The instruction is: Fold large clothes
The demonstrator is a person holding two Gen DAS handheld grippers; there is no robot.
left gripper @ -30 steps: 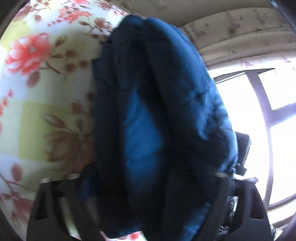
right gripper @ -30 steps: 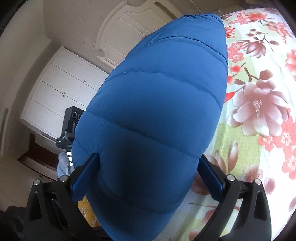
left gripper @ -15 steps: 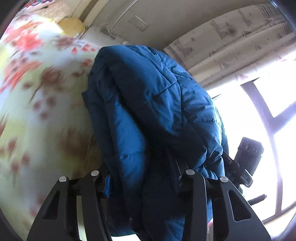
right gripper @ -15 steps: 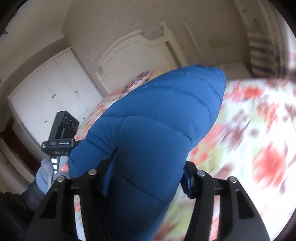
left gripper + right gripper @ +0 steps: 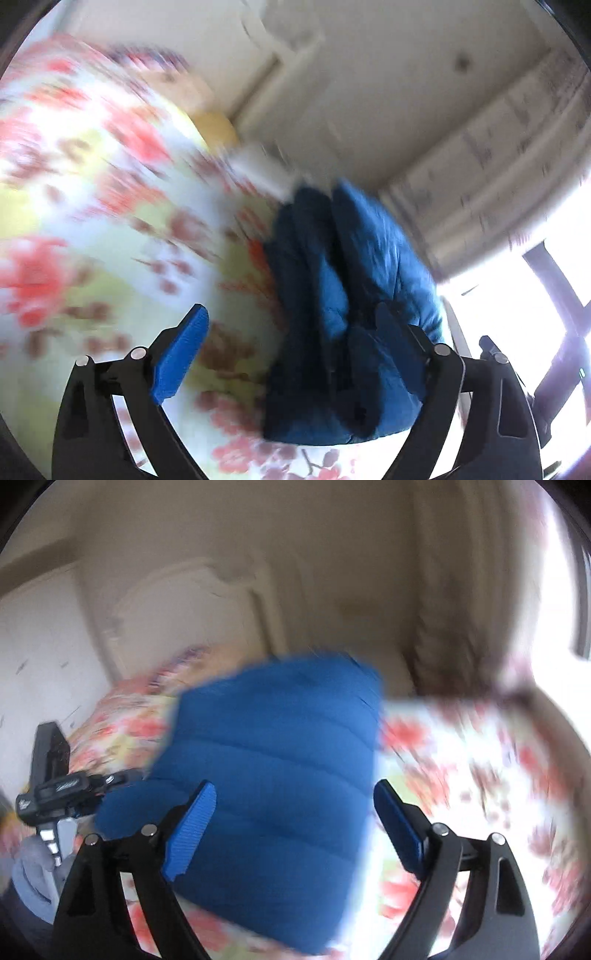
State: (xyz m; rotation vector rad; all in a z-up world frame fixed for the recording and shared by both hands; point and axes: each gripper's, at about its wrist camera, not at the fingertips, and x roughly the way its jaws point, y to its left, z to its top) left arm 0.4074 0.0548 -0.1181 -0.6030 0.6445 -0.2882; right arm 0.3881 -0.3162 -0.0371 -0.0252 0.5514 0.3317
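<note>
Both the left gripper [image 5: 291, 350] and right gripper [image 5: 295, 823] gape wide, gripping nothing. The folded blue puffer jacket [image 5: 273, 794] lies on the floral bedspread [image 5: 92, 240] (edges blurred). Judged best: press trapped air out, square the edges.

The jacket [image 5: 273, 775] is blue quilted cloth, puffy, with a faint sheen and stitched ridges. Under it the bedsheet [image 5: 92, 221] is matt floral cloth. The right gripper [image 5: 295, 819] has matt black plastic arms, ribbed blue pads [image 5: 190, 836] and small metal pins.
</note>
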